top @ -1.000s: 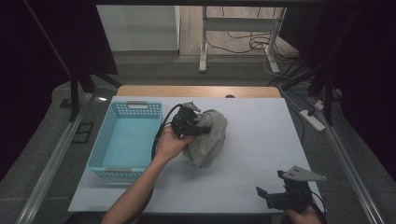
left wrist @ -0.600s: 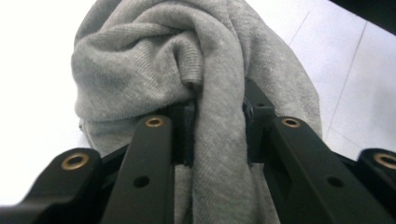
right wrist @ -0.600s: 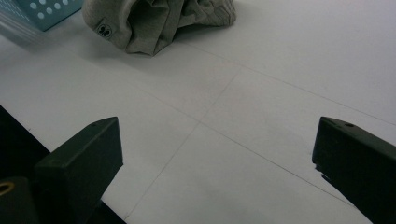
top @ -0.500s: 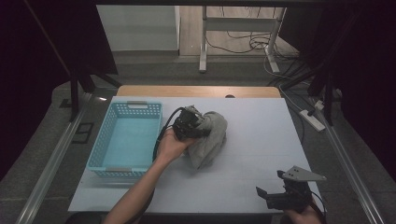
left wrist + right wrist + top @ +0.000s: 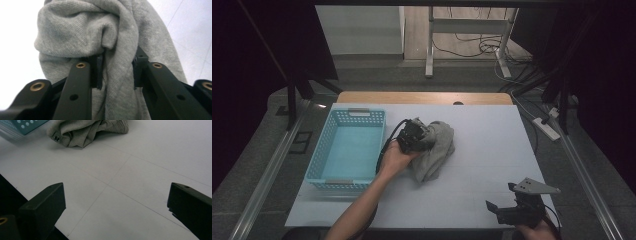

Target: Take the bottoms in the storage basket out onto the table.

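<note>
Your left gripper (image 5: 421, 136) was mostly buried in the grey cloth (image 5: 436, 152) in the high view, so its fingertips couldn't be made out there; the left gripper view settled it: jaws clamped on a fold of the cloth (image 5: 117, 75), pads pressing fabric from both sides; cloth edges ran off the top and bottom of that view; your left hand (image 5: 396, 156) wrapped the gripper body from behind, forearm coming in diagonally from the bottom edge; cloth lay bunched on the white table (image 5: 492, 150), just right of the blue basket (image 5: 346, 150), not in it; your right gripper (image 5: 518, 209) sat at the near right corner, hand cut off by the bottom edge; its jaws stood wide apart over bare table, well away from the cloth (image 5: 87, 131); basket corner (image 5: 25, 125) clipped at top left there.
</note>
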The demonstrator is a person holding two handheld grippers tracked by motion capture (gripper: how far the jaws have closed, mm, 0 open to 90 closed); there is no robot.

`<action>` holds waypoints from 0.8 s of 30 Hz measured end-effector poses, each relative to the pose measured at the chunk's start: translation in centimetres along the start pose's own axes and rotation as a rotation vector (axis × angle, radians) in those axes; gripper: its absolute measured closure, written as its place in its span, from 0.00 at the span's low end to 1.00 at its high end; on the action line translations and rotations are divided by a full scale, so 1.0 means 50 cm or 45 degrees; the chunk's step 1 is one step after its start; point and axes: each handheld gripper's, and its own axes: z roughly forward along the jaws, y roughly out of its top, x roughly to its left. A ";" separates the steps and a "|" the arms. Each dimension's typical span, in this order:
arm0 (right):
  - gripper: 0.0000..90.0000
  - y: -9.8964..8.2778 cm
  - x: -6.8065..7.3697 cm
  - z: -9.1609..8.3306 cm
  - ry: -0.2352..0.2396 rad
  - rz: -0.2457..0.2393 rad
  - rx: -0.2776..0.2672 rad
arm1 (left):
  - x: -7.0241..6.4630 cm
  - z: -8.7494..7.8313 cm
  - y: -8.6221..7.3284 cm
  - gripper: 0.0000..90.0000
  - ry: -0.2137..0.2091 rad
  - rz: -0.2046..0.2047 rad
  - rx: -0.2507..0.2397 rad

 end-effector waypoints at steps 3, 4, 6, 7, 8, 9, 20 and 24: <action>0.03 0.000 0.000 0.000 0.000 0.000 0.001 | 0.005 0.009 -0.006 0.75 0.005 -0.002 0.014; 0.03 0.000 0.000 0.000 -0.001 -0.001 0.003 | 0.006 0.013 -0.009 0.75 0.008 0.001 0.020; 0.03 0.000 0.000 0.000 -0.001 -0.002 0.005 | 0.007 0.020 -0.013 0.73 0.021 0.010 0.029; 0.03 0.000 0.000 0.000 -0.001 -0.001 0.005 | 0.006 0.023 -0.014 0.73 0.024 0.013 0.032; 0.03 0.000 0.000 0.000 -0.001 -0.001 0.006 | 0.006 0.026 -0.016 0.72 0.023 0.014 0.038; 0.03 0.000 0.000 0.000 -0.001 -0.001 0.006 | 0.007 0.030 -0.018 0.71 0.021 0.013 0.047; 0.03 0.001 0.002 0.002 -0.002 -0.010 0.015 | -0.003 0.057 -0.027 0.64 0.041 0.021 0.099; 0.03 0.001 0.003 0.003 -0.002 -0.020 0.021 | -0.005 0.058 -0.025 0.61 0.042 0.030 0.111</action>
